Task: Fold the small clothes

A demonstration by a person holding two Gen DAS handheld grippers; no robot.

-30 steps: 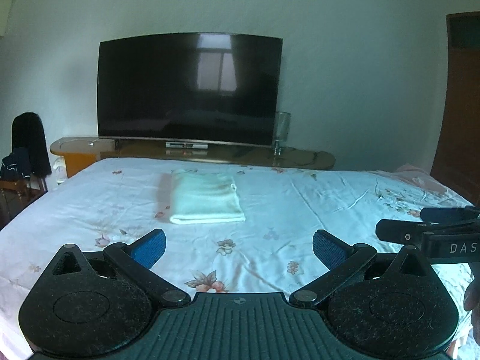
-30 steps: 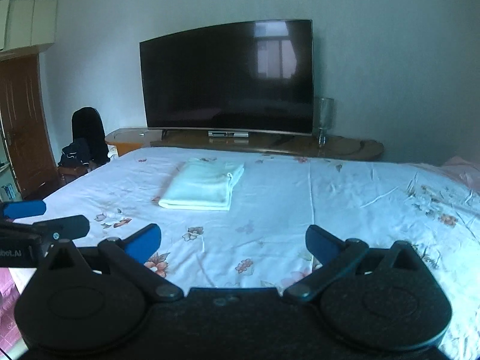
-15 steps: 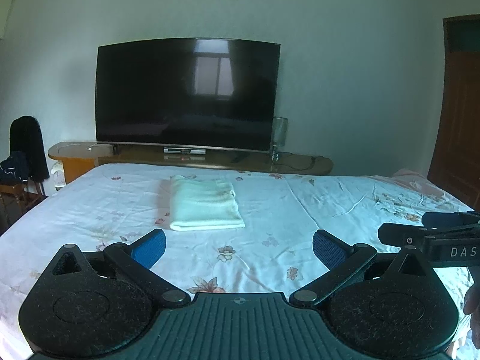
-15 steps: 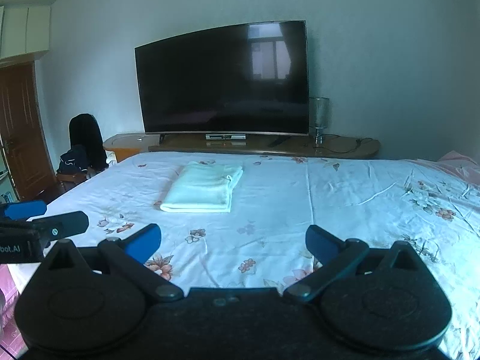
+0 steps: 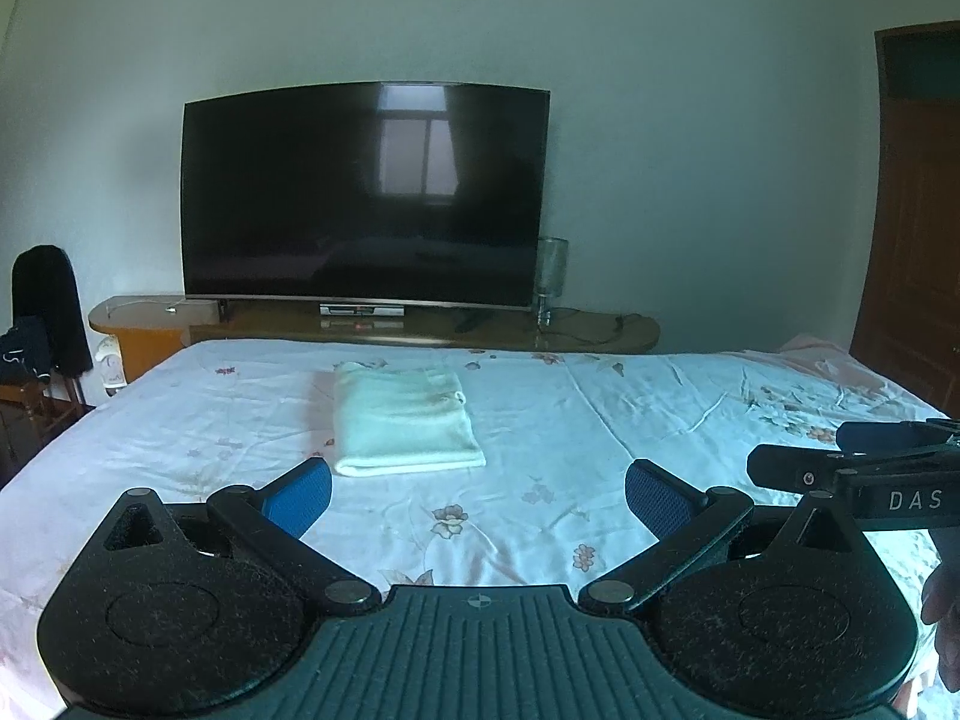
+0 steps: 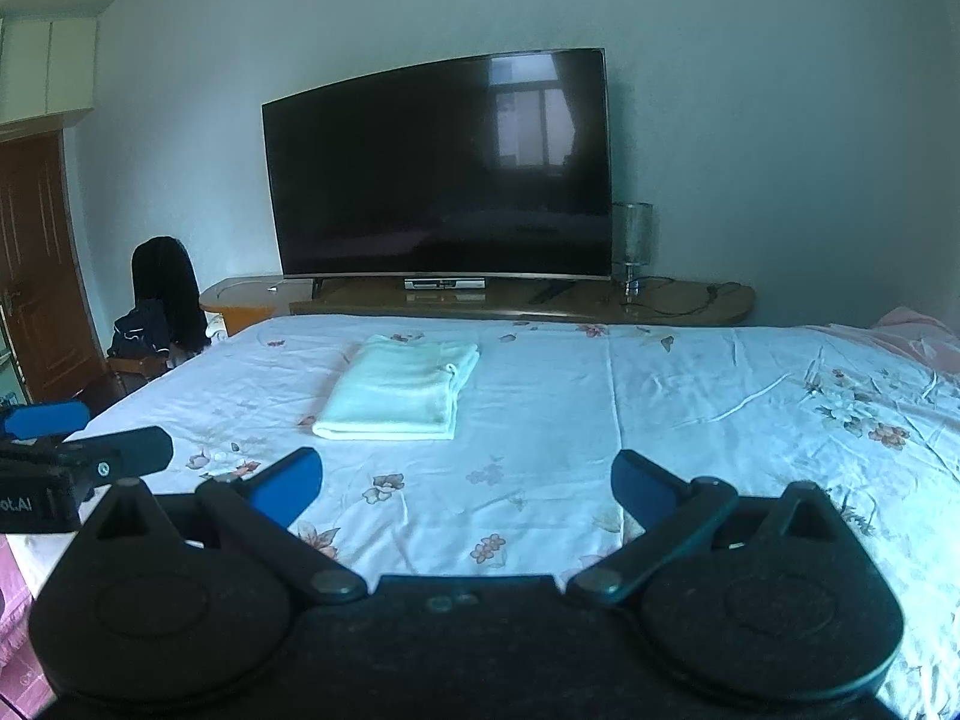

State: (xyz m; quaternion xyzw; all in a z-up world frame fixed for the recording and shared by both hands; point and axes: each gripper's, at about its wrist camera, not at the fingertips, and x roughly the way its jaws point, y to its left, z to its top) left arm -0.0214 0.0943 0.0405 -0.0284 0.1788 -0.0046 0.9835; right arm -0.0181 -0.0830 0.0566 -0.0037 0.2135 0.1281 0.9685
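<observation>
A pale green cloth (image 5: 403, 420) (image 6: 399, 390) lies folded into a neat rectangle on the flowered white bedsheet (image 5: 570, 420) (image 6: 660, 396), toward the far left of the bed. My left gripper (image 5: 478, 495) is open and empty, held well back from the cloth above the near part of the bed. My right gripper (image 6: 467, 483) is open too, with nothing between its blue pads, also short of the cloth. Each gripper shows at the edge of the other's view: the right gripper (image 5: 852, 471) and the left gripper (image 6: 84, 450).
A large dark television (image 5: 363, 195) stands on a low wooden cabinet (image 5: 372, 330) behind the bed, with a glass vase (image 5: 551, 276) at its right. A chair with dark clothes (image 6: 159, 312) is at the left. Wooden doors (image 5: 918, 222) flank the room. A pink cloth (image 6: 918, 339) lies far right.
Both grippers have tilted up and drawn back a little, so the bed and folded cloth sit lower in both views. The cloth itself has not moved.
</observation>
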